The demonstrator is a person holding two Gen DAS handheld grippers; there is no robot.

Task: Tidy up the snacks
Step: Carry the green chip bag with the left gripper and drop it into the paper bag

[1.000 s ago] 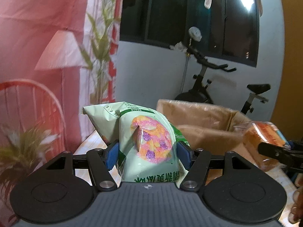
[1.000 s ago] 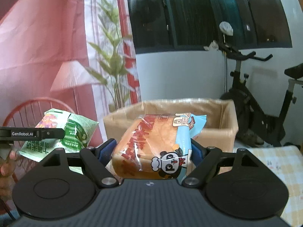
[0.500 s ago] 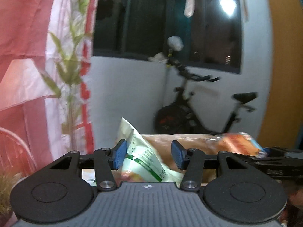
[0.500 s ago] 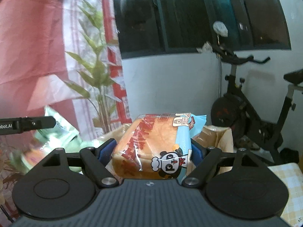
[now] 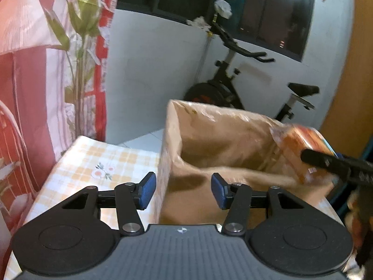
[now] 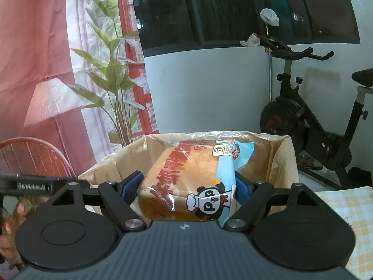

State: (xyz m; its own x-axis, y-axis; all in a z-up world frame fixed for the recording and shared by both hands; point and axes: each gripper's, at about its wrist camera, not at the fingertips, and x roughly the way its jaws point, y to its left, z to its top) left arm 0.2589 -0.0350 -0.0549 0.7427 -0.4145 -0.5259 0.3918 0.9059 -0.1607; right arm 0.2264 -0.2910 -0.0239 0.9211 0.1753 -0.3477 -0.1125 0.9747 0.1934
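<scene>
My left gripper (image 5: 183, 191) is open and empty, at the near left corner of a cardboard box (image 5: 223, 144) lined with brown plastic. The green snack bag is not in view. My right gripper (image 6: 186, 187) is shut on a wrapped bread loaf (image 6: 186, 182) with a panda on the wrapper, held over the box's (image 6: 283, 154) near edge. In the left wrist view the loaf (image 5: 303, 147) and the right gripper's finger (image 5: 326, 161) show at the box's right side.
The box stands on a table with an orange checked cloth (image 5: 98, 163). An exercise bike (image 6: 310, 116) stands behind the box by the white wall. A red chair (image 6: 35, 156) and a printed curtain are at the left.
My left gripper opened and let go of the green snack bag, which is gone from view. My right gripper moved the loaf forward over the box.
</scene>
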